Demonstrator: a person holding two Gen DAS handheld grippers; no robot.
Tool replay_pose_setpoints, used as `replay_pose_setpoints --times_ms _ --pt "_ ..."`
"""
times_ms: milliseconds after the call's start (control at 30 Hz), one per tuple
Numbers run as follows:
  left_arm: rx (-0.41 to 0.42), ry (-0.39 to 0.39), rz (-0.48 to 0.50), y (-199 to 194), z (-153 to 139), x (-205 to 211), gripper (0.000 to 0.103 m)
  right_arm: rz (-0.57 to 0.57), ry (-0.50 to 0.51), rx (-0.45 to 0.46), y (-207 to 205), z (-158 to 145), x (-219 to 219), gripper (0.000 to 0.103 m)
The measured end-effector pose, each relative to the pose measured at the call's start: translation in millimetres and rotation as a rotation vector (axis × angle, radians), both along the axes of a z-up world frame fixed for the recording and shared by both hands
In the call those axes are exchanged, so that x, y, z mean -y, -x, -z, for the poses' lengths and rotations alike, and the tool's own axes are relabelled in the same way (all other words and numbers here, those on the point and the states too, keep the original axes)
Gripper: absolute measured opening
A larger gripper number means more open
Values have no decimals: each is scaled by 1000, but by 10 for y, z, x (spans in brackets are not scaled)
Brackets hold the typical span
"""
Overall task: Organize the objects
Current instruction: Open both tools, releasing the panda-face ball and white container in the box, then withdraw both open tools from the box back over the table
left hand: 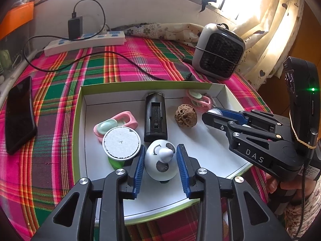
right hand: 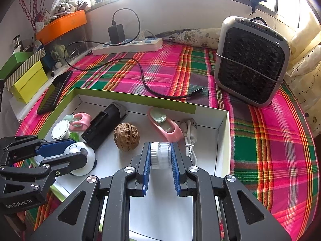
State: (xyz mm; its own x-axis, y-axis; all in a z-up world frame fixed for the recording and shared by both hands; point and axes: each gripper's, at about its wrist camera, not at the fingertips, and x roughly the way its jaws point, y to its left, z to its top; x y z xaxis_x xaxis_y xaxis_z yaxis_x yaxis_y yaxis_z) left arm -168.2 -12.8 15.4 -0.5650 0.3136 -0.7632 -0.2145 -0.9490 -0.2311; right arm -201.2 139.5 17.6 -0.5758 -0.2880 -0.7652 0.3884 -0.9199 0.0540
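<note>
A white box with green rim [left hand: 77, 108] [right hand: 138, 98] lies on the plaid cloth. My left gripper [left hand: 161, 155] [right hand: 66, 150] is around a white panda-faced egg toy [left hand: 160, 161] [right hand: 85, 160] inside the box; the blue pads stand a little off its sides. My right gripper [right hand: 160, 152] [left hand: 212, 113] is shut on a small clear jar with a white ribbed cap [right hand: 160, 155], low over the box. Also in the box: a walnut [left hand: 185, 116] [right hand: 126, 136], a black holder [left hand: 155, 116] [right hand: 104, 126], a round white disc [left hand: 121, 142] [right hand: 61, 129], pink clips [left hand: 120, 121] [right hand: 166, 126].
A black phone [left hand: 19, 115] [right hand: 56, 92] lies left of the box. A grey fan heater [left hand: 219, 52] [right hand: 252, 60] stands back right. A power strip [left hand: 84, 42] [right hand: 128, 47] with charger and black cable sits at the back. A white cable [right hand: 189, 138] lies in the box. Boxes stand far left [right hand: 28, 78].
</note>
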Motion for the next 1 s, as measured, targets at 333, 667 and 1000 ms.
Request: replay_pose_setpoints --times_ms 333,667,1000 --pt "0 -3 -2 -22 -19 -17 39 9 -1 -11 -47 -37 -11 42" --pt "-10 -7 -6 -78 -71 -5 44 22 9 -26 -101 -101 -40 53" --pt "-19 -6 -15 -151 -113 12 45 36 11 -37 -184 -155 -62 53"
